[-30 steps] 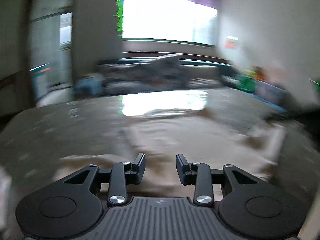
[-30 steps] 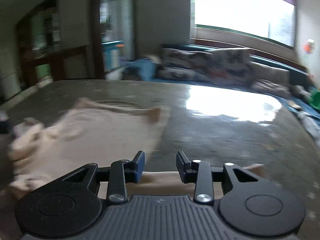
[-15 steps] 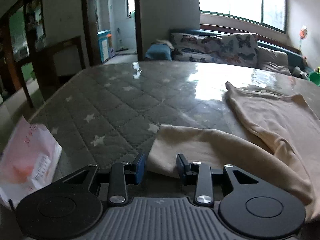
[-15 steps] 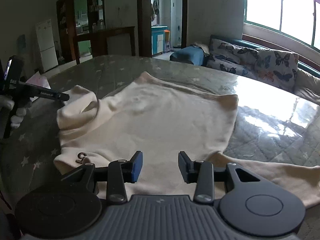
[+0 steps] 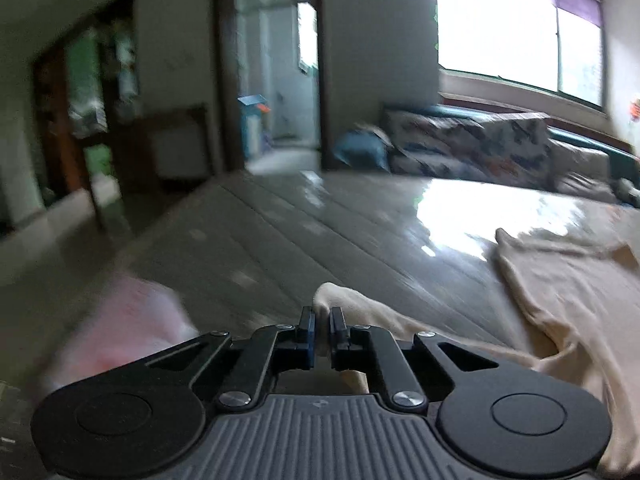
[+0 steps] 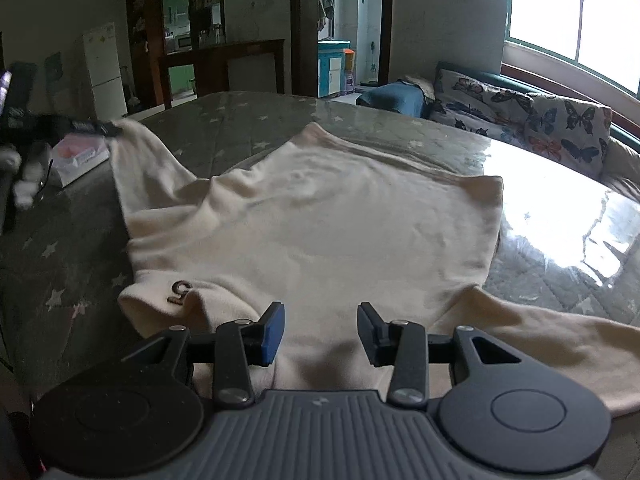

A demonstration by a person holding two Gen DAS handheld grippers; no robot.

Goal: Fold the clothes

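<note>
A cream long-sleeved sweater [image 6: 320,224] lies spread on a grey star-patterned mattress [image 6: 240,128]. My right gripper [image 6: 320,334] is open and hovers over the sweater's near edge beside the collar [image 6: 180,292]. My left gripper [image 5: 322,330] is shut on the cuff of the sweater's left sleeve [image 5: 340,300] and lifts it off the mattress. In the right wrist view the left gripper [image 6: 100,128] shows at far left, holding that sleeve [image 6: 140,160] stretched up. The other sleeve [image 6: 560,344] lies out to the right.
A pink-and-white packet [image 6: 80,152] lies on the mattress at the left edge; it shows blurred in the left wrist view [image 5: 132,320]. A butterfly-patterned sofa [image 6: 540,116] stands beyond the mattress. A doorway and a dark wooden cabinet stand behind.
My left gripper has closed on the sleeve cuff and raised it, stretching the sleeve out to the left. My right gripper stays open and has barely moved.
</note>
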